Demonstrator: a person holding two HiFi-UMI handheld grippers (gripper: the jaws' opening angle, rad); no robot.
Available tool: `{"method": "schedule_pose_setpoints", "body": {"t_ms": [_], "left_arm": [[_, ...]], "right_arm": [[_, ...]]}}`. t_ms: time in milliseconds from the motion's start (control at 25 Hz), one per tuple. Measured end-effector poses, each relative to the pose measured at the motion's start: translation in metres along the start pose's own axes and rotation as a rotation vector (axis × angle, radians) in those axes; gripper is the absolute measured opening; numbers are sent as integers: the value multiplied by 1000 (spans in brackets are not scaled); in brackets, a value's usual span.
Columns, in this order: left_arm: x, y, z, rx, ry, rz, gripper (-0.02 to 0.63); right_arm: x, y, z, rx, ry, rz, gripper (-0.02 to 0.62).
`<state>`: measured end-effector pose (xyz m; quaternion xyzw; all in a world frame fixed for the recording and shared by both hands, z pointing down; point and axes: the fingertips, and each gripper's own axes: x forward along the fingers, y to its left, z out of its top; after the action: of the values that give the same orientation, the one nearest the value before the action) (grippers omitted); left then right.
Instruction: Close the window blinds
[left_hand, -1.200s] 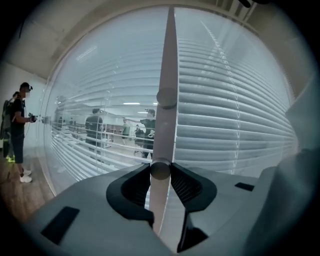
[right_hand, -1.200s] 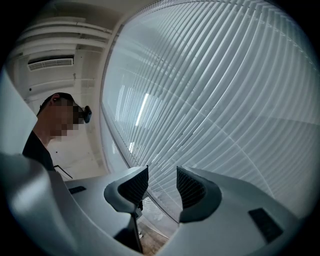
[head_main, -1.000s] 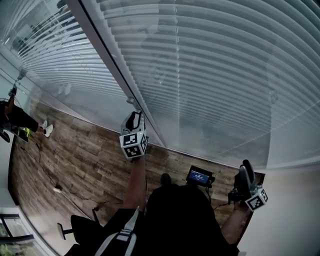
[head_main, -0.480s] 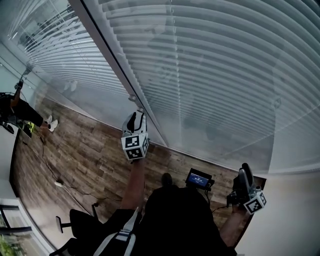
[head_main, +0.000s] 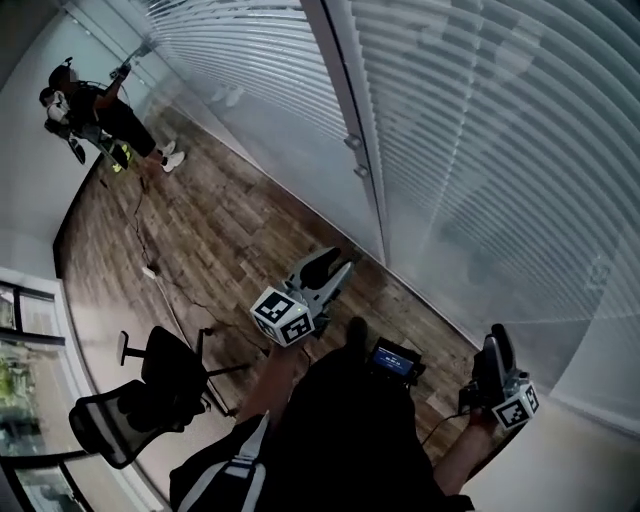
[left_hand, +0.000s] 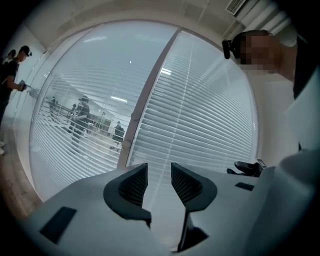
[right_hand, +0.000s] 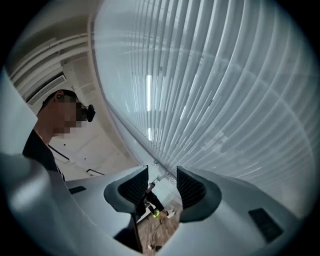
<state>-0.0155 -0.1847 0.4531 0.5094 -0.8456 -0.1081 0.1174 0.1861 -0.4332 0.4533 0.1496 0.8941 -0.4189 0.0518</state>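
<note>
The white slatted window blinds (head_main: 480, 130) hang over the glass on both sides of the grey upright window post (head_main: 350, 90), well apart from both tools. The left gripper (head_main: 335, 262) is out over the wood-pattern floor (head_main: 220, 230), its fingers (left_hand: 135, 182) about half spread with only air between them. The right gripper (head_main: 493, 338) sits low at the person's side, and its fingers (right_hand: 192, 187) are also parted and holding nothing.

This looks like a reach between grasps, with no control in hand. Shapes show through the left panel's slats, so they are probably not yet tilted shut, though it may be reflection. Next, a gripper must find the tilt control by the post. Two small fittings (head_main: 355, 155) there may belong to it, but they are too small to tell. It must then pinch something thin.
</note>
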Motion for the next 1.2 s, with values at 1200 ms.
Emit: {"method": "schedule_pose_setpoints", "body": {"t_ms": [1200], "left_arm": [[-352, 275, 55, -93, -303, 31, 141]], "right_arm": [[308, 124, -277, -2, 172, -97, 181]]}}
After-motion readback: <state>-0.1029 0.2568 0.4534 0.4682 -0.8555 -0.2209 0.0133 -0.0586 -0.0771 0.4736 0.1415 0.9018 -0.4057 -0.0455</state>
